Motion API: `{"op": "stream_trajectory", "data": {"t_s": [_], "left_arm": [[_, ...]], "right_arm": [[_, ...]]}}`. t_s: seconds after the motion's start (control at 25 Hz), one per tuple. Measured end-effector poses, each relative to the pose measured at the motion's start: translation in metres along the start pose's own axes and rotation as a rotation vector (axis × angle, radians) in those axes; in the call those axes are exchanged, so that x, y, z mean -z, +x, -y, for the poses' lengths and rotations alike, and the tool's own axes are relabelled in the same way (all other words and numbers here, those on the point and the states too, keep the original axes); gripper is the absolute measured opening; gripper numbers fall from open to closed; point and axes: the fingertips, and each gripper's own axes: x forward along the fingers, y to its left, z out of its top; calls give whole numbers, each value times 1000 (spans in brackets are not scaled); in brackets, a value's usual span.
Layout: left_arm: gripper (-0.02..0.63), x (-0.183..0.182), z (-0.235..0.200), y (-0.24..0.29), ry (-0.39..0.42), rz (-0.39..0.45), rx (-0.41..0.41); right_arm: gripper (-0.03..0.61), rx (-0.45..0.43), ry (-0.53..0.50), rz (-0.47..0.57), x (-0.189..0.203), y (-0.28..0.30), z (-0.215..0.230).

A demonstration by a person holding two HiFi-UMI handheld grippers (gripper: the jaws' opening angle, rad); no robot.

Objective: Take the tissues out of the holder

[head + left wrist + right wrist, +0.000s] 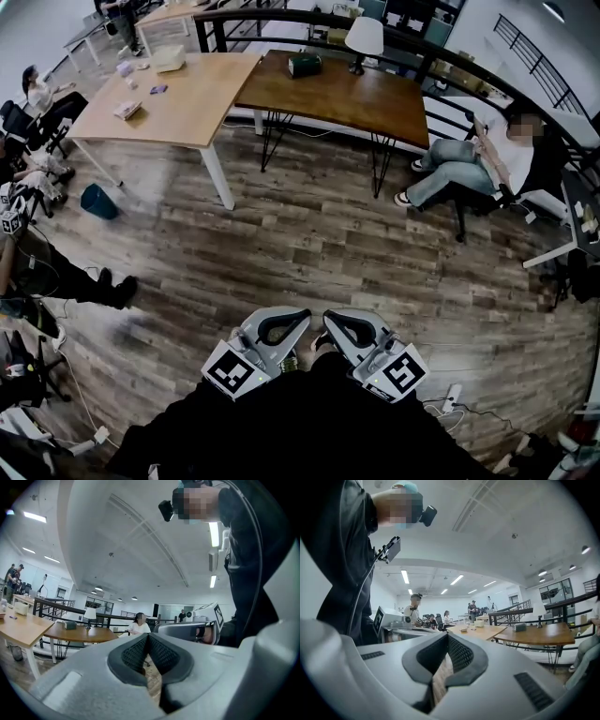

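Wood-plank floor (309, 234) was spread across an open office. A pale table (187, 103) was seen at left, then a dark table (366, 98) bearing a green box (305, 64) — possibly the holder, tissues not made out. The left gripper (298, 319) and right gripper (336, 323) were held shut and empty. Approach was judged the step in hand — that table must first be reached.

Left counter (178, 103) stood at 11 o'clock, right counter (356, 103) just beside it at 12. Box (305, 64) and lamp (364, 39) sat on right counter, lamp right of box. Person (469, 164) sat at 2 o'clock. Left hand-held gripper (281, 326) and right hand-held gripper (349, 326) were side by side at 6 o'clock.
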Motion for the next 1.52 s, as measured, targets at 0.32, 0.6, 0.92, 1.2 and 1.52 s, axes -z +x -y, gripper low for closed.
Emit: {"op": "stream_trajectory", "data": {"t_s": [0.32,0.6,0.92,1.2,1.52], "left_arm": [[9,-11,-35,41,8,17,-30],[9,-25,-72,96,15,12,-56],[9,-44,-107,165,38,23,-86],[9,-53,-134,221,55,23,-121],[9,-54,-153,263,53,19,-163]], "right_arm": [[5,-43,-6,2,-4,20,52],[5,-76,1,13,-17,32,116],[5,-106,-10,25,-36,38,195],[5,-137,-3,25,-42,40,255],[5,-175,4,40,-44,38,303]]}}
